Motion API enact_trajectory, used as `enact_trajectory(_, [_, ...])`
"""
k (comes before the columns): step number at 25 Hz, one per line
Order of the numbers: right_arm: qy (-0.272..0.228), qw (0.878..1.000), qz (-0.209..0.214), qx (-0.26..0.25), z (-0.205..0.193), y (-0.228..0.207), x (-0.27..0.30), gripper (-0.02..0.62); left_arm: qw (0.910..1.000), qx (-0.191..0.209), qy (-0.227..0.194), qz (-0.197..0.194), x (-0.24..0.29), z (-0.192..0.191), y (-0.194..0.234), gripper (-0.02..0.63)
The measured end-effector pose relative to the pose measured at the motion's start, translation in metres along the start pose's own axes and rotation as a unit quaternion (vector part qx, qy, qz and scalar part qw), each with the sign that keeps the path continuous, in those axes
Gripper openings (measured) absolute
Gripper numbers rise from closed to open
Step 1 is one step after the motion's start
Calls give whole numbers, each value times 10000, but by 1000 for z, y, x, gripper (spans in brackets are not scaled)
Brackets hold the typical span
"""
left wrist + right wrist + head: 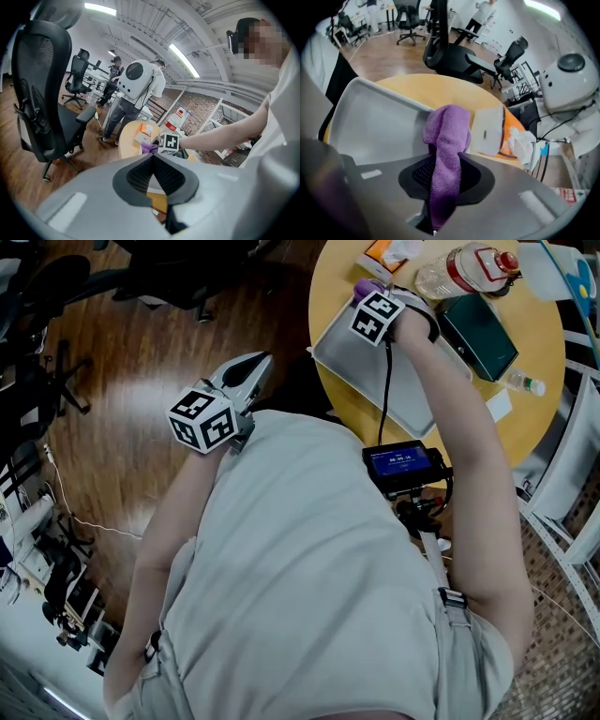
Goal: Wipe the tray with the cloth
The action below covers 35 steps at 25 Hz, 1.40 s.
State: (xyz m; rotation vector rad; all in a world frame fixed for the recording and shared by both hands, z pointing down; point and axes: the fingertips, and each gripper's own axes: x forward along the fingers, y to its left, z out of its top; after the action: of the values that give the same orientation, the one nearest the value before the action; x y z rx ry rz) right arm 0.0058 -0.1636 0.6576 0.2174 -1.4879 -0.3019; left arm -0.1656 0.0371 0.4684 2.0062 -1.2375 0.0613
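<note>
- A round yellow-wood table (539, 409) stands on a dark plank floor (141, 371), in an office with a black swivel chair (42, 98) nearby.
- A grey tray (375, 371) lies at the table's near edge.
- The right gripper (443, 168) clamps the purple cloth (447, 131), which is bunched at the tray's far rim.
- The left gripper (152, 157) has its tips together, nothing between — it is held off the table, over the floor.
- Beyond the tray are a plastic bottle (459, 268), a dark green case (480, 334) and an orange packet (513, 126).
</note>
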Motion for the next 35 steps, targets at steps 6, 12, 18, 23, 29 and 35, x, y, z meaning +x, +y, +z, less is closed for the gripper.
enact_trajectory(6, [-393,9962,188,-751,24,72,-19,74,9999,47,-20,-140,1,-3,-3,0])
enact_trajectory(12, [-1019,9800,912,-1448,46,157,-48,74,9994,131,28,-318,5,-2,-10,0])
enact_trajectory(18, [-1564,9596,826,-2189,27,197,-62,75,9978,289,180,-571,14,1,-21,0])
enact_trajectory(23, [-1729,9547,831,-2274,-37,215,-62,75,9944,445,418,-862,30,-1,-35,0])
enact_trajectory(29, [-1562,9738,739,-1475,-121,238,-63,74,9866,684,706,-1299,59,-2,-64,0])
enact_trajectory(35, [-1386,9820,888,-927,-169,259,-64,74,9768,917,980,-1669,83,-6,-92,0])
